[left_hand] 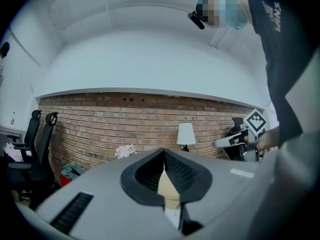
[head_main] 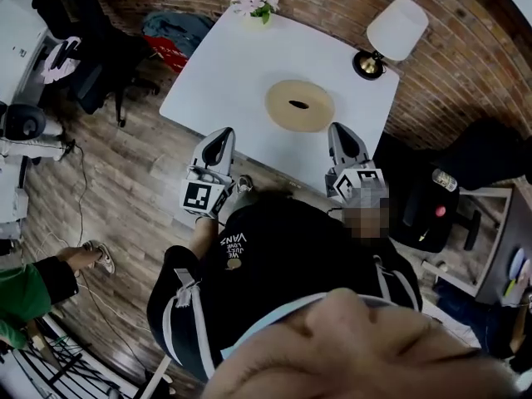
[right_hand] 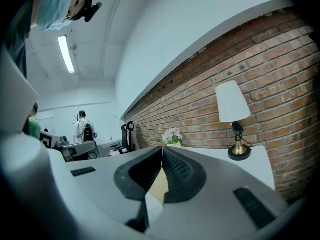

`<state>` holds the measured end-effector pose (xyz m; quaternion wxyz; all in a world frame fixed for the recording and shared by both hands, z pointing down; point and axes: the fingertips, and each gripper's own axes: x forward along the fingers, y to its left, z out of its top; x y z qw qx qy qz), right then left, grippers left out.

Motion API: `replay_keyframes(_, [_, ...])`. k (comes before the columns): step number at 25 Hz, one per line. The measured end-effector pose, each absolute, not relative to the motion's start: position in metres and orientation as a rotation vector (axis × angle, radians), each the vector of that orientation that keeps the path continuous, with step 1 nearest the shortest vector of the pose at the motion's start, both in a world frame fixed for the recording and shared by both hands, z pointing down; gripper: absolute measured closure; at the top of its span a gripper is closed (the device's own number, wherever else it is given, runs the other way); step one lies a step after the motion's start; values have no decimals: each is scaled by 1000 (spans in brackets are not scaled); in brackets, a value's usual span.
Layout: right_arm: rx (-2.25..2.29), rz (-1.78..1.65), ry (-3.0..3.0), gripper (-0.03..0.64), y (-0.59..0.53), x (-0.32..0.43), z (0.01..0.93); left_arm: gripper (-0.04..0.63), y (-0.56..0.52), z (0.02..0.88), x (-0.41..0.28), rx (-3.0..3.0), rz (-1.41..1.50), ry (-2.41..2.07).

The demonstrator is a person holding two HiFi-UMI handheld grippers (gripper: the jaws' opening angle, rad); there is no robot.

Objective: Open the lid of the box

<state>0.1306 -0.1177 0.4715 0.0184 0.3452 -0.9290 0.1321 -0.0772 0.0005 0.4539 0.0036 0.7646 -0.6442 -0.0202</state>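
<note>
Nothing's really started here, I'd say. The round tan box (head_main: 299, 105) sits around the middle of the white counter (head_main: 224, 73) with its lid on, and neither gripper is touching it. My left gripper (head_main: 221, 136) and right gripper (head_main: 339, 131) both hover at the counter's near edge, jaws pressed together and holding nothing. The box lies ahead of them, between the two, nearer the right one but clear of both. So it's all left to do: reach in, grab the lid, lift it off.
</note>
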Motion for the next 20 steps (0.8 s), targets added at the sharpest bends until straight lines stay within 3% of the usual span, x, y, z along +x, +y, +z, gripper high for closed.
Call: replay_keyframes(20, [1494,421,-2710,614,-118,97,482,583,-73,483,-126,2670,12,-1575])
